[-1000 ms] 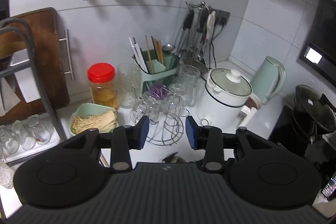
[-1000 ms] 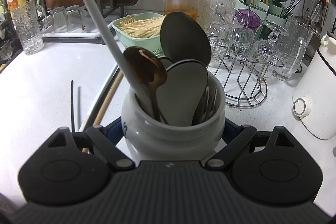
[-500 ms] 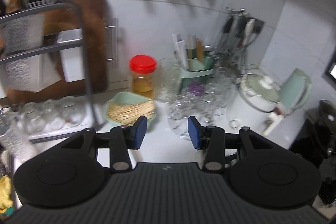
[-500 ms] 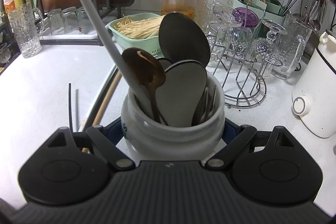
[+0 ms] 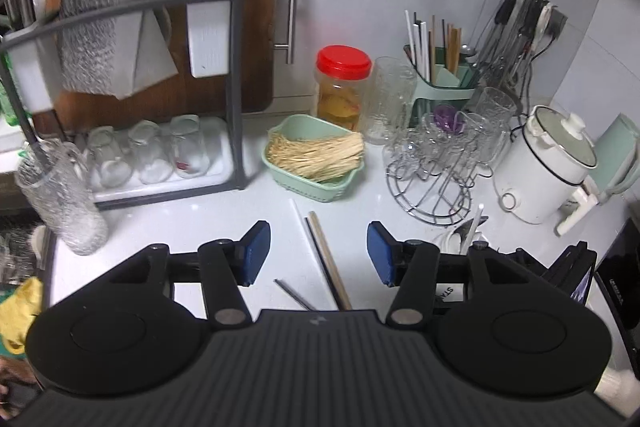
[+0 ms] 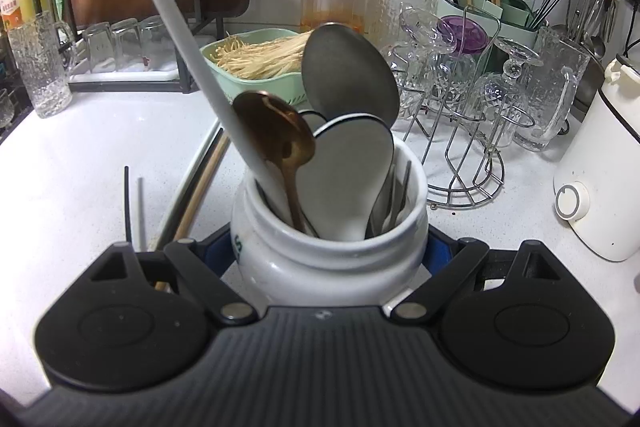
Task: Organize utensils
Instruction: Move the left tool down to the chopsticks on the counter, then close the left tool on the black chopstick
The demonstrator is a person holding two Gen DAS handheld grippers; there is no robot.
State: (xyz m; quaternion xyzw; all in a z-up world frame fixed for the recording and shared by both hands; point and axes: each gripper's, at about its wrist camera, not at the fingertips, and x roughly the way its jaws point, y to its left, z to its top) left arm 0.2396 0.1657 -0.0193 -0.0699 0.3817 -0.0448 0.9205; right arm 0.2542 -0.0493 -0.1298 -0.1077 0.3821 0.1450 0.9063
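My left gripper (image 5: 318,253) hangs over the white counter with its jaws opening and nothing between them. Under the gap lie a wooden chopstick (image 5: 328,263) and a dark one beside it, both running away from me; a thin dark stick (image 5: 292,293) lies to their left. My right gripper (image 6: 327,247) is shut on a white ceramic jar (image 6: 328,267) standing on the counter. The jar holds a brown spoon (image 6: 276,131), a grey ladle (image 6: 348,67), a white paddle (image 6: 352,163) and a long white handle (image 6: 172,11). Loose chopsticks (image 6: 200,183) lie left of the jar.
Behind the chopsticks sit a green basket of sticks (image 5: 316,159), a red-lidded jar (image 5: 342,87) and a wire rack of glasses (image 5: 440,163). A white cooker (image 5: 548,163) stands right, a dish rack (image 5: 236,67) and a glass mug (image 5: 60,195) left. A green caddy (image 5: 440,95) holds chopsticks.
The left gripper swung left and dipped from facing the wall to looking down at the counter, its jaws spreading wider; the loose chopsticks came into view. The right gripper and jar stayed put.
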